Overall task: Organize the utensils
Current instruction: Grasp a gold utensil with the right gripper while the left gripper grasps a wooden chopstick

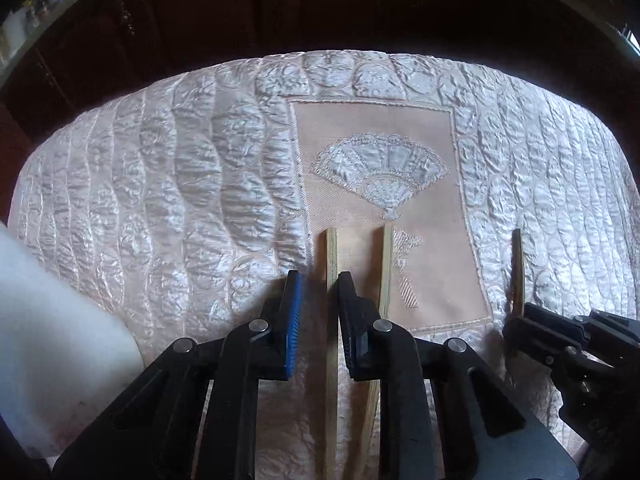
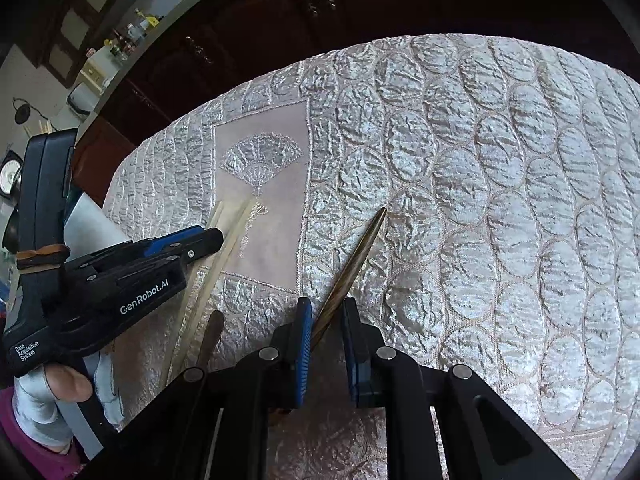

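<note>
A quilted satin cloth point(image 1: 180, 200) covers the table. My left gripper point(image 1: 320, 300) points down over it, jaws narrowly apart. A pale bamboo chopstick point(image 1: 331, 256) lies between them against the right finger point(image 1: 352, 312), with a gap to the blue pad point(image 1: 294, 312). A second pale chopstick point(image 1: 386, 264) lies just right of that finger. My right gripper point(image 2: 328, 312) is shut on a dark wooden chopstick point(image 2: 360, 248), which slants up and away between its jaws. Another dark chopstick point(image 2: 211, 336) lies on the cloth to its left, partly hidden. The right gripper point(image 1: 516, 320) also shows at the left wrist view's edge.
A white object point(image 1: 48, 320) stands at the cloth's left edge. Dark wooden cabinets point(image 2: 248, 40) run behind the table. A counter with bottles point(image 2: 128, 36) is at the far left. A person's finger point(image 2: 70, 386) and sleeve hold the left gripper point(image 2: 200, 242).
</note>
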